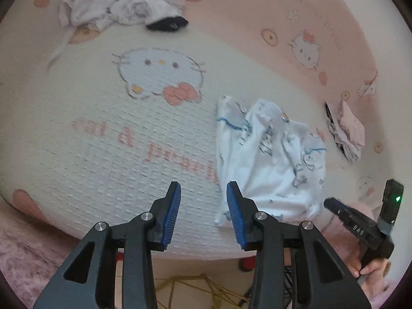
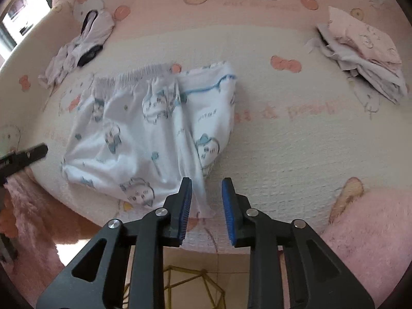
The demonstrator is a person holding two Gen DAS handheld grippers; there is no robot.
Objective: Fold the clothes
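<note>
My left gripper (image 1: 203, 203): jaws apart, over the blanket (image 1: 103, 134).
White printed garment (image 1: 267, 159): crumpled, beside my right fingertip.
Clothes pile (image 1: 123, 7): far edge.

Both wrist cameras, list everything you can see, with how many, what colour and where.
Printed shorts: one, white with blue cartoon figures, gathered waistband, lying crumpled near the front edge of the cover.
Unfolded clothes heap: one pile, white with black parts, far left of the cover.
Folded stack: one pile, pale pink and white, far right.
Bed cover: one, cream and pink with cartoon cats and bows, under everything.
Fluffy fabric: pink, along the near edge on both sides.
Floor: beige tiles, with a yellowish wire object on it, below the cover's edge.
Left gripper: black with blue pads, open, above bare cover just left of the shorts.
Right gripper: same, open, straddling a corner of the shorts.
Hand: one, holding the right gripper's handle.
</note>
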